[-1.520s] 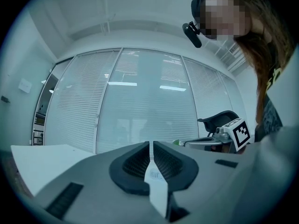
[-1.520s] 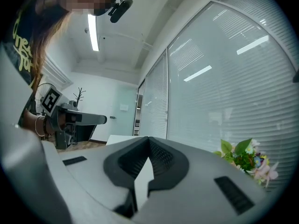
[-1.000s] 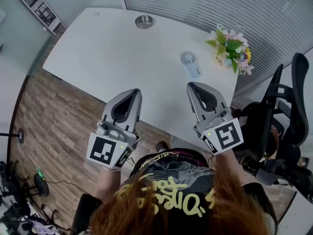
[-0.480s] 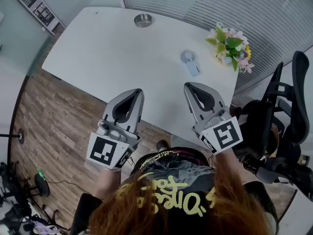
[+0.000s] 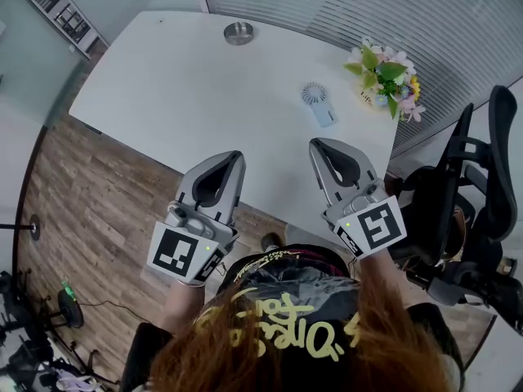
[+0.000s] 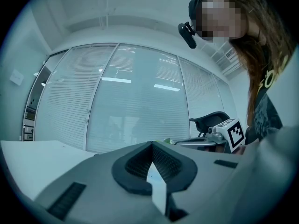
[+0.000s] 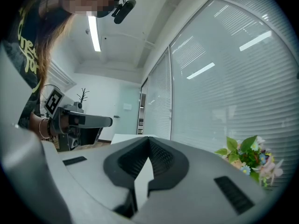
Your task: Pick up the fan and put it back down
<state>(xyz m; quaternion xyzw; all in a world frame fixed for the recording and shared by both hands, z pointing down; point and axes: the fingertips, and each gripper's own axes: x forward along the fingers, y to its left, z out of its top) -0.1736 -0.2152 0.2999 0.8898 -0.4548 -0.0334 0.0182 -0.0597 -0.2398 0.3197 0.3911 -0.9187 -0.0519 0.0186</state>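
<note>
A small pale-blue hand fan (image 5: 316,104) lies flat on the white table (image 5: 196,88), toward its right side. My left gripper (image 5: 233,155) hovers shut and empty over the table's near edge. My right gripper (image 5: 317,143) is level with it, also shut and empty, a short way in front of the fan and apart from it. In the left gripper view the left gripper's (image 6: 150,143) jaws meet with nothing between them; the right gripper's marker cube (image 6: 233,133) shows at the right. The right gripper view shows the right gripper (image 7: 148,139) with its jaws closed the same way.
A pot of flowers (image 5: 384,80) stands just right of the fan, also seen as flowers (image 7: 250,160) in the right gripper view. A round metal dish (image 5: 239,33) sits at the table's far edge. A black office chair (image 5: 478,202) stands at the right. Wooden floor (image 5: 90,211) lies left of the table.
The left gripper has shifted slightly to the right. Everything else is as before.
</note>
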